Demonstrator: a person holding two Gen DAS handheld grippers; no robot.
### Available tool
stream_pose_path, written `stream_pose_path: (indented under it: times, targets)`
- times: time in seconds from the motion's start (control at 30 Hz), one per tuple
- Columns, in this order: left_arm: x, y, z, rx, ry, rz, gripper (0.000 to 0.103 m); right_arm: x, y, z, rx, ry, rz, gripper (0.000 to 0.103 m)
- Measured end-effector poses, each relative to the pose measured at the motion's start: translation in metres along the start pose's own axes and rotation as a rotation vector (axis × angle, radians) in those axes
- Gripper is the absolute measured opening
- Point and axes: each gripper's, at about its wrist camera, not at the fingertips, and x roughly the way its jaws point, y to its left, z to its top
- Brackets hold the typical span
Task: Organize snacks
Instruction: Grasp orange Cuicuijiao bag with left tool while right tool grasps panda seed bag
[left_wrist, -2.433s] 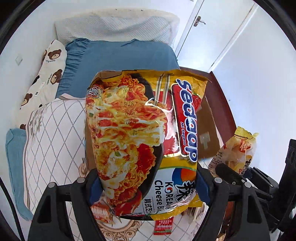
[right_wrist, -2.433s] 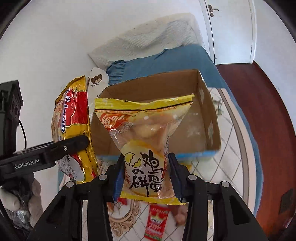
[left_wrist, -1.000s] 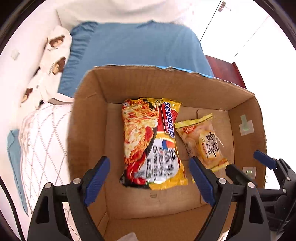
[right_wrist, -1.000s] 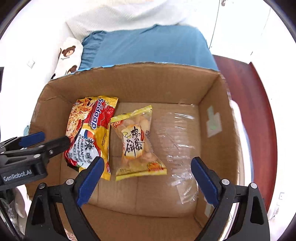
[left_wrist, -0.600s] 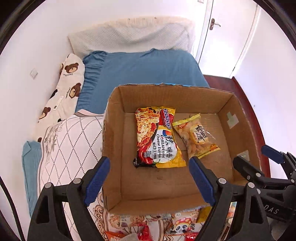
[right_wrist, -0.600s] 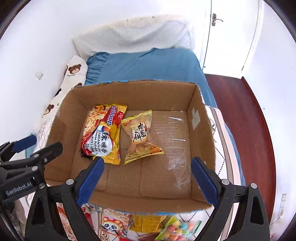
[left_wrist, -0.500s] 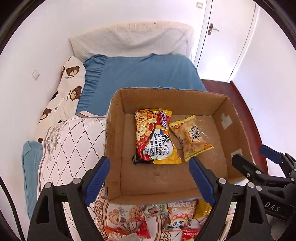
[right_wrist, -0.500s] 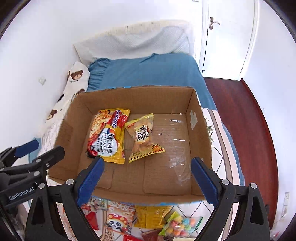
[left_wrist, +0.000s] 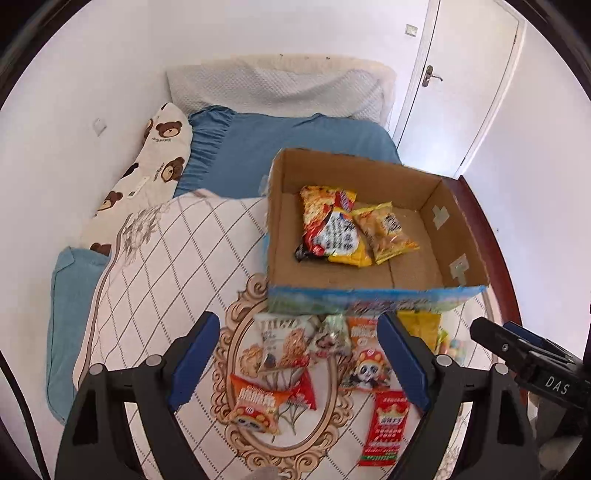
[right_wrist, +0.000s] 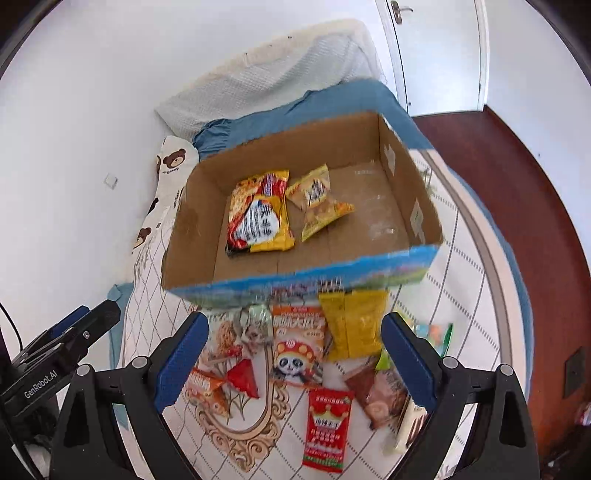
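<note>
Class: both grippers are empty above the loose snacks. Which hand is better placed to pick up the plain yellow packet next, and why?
Probably the right. The yellow packet lies between the open right gripper's fingers, just ahead of them. For the open left gripper it sits off to the right, behind a finger.

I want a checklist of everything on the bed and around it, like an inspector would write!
Surface: bed with a white quilt and blue sheet.
Job's things: cardboard box on the quilt; noodle pack and biscuit bag lie inside. Panda pack, red sachet, yellow bag and other snacks lie on the quilt in front of the box.
Clutter: bear pillow, white pillow.
Grippers: left gripper and right gripper open, empty, above the loose snacks.
Cables: black cable at the left edge.
Surroundings: white walls, door, dark red floor.
</note>
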Motion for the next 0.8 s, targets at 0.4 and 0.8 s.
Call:
stream_pose_path:
  times: [0.4,0.8]
  targets:
    - [0.104,0.057,-0.102,-0.019,0.348,0.063,0.087,0.083,-0.025,-0.100,0.125,0.211,-0.002,0.096]
    - [0.186,0.044,-0.104,0.009,0.501,0.027,0.087,0.173,0.010,-0.060,0.023,0.267,-0.093,0.074]
